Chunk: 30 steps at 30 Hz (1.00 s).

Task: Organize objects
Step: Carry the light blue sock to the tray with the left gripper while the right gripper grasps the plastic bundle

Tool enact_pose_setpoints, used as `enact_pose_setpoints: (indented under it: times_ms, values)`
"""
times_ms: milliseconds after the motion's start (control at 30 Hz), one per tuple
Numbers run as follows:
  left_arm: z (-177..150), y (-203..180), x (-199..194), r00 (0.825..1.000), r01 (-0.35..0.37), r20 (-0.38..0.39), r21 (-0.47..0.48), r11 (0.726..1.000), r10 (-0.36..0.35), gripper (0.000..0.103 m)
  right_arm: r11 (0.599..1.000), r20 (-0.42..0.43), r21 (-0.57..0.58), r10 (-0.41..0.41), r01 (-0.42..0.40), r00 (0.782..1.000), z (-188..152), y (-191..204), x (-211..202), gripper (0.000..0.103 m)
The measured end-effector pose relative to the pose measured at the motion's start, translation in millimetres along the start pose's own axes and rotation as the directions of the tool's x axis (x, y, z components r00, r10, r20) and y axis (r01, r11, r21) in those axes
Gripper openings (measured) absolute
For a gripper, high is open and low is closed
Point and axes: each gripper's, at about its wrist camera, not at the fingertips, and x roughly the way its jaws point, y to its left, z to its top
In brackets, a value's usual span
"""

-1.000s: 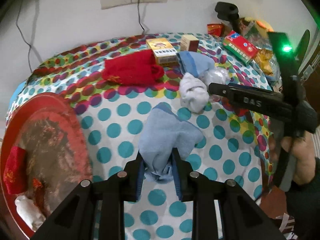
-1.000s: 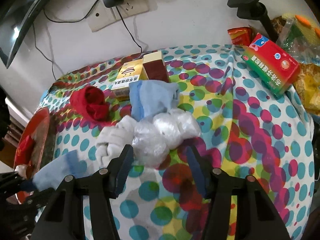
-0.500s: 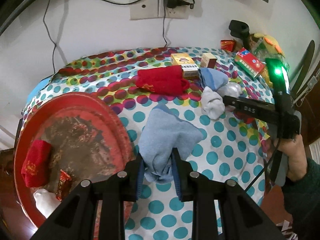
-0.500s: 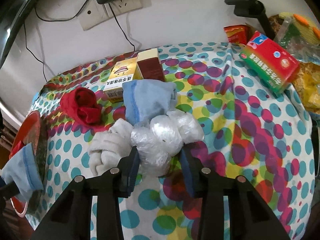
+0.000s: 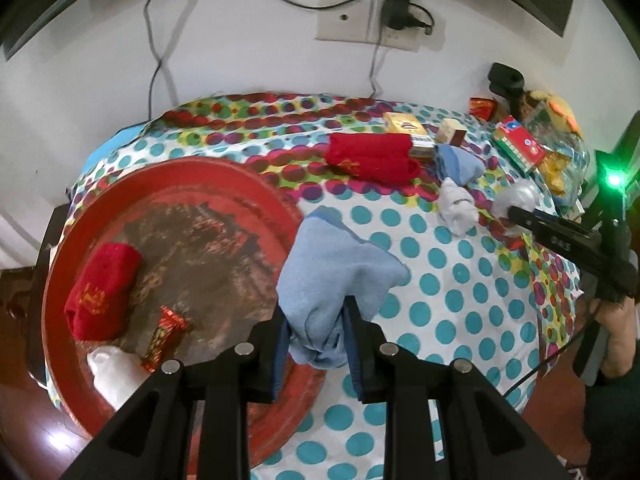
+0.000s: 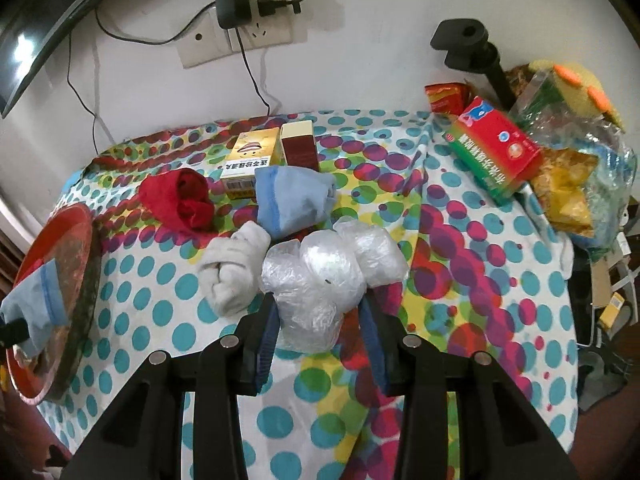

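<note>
I see one round red tray (image 5: pixel 192 184) at the table's left edge holding one rolled red sock (image 5: pixel 102 292). My left gripper (image 5: pixel 316 340), angled down, clenches a light-blue sock (image 5: pixel 336 280) over the tray's rim. My right gripper (image 6: pixel 318 320), jaws just closing, grasps a crinkly clear plastic bundle (image 6: pixel 320 276) mid-table.

Legible text is scarce. Right gripper (image 5: pixel 505 211), seen from the left wrist: white letters "DAS" on the side of its black body. Yellow box (image 6: pixel 248 162): a row of black Chinese characters on its white front band, with a barcode beneath; characters not reliably readable. Red-and-green box (image 6: pixel 496 148): white Chinese characters along its green side, too small to read. Red sock in the tray (image 5: pixel 102 296): gold embroidered mark, illegible.
</note>
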Motion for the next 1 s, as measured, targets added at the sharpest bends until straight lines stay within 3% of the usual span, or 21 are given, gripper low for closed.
enact_pose_setpoints:
  times_ms: [467,1000]
  values:
    - [-16.7,62.9,-8.3,0.996,-0.090,-0.020,-0.094,0.992,0.088,0.025,1.000,0.021,-0.019,0.006,-0.005,1.000,-6.1,15.6,-29.0,0.037]
    - [-26.4,116.5,1.3,0.989,-0.142,-0.065,-0.155,0.978,0.134,0.025,0.998,0.032,-0.055,-0.008,0.009,0.999,-9.6,33.9,-46.8,0.037]
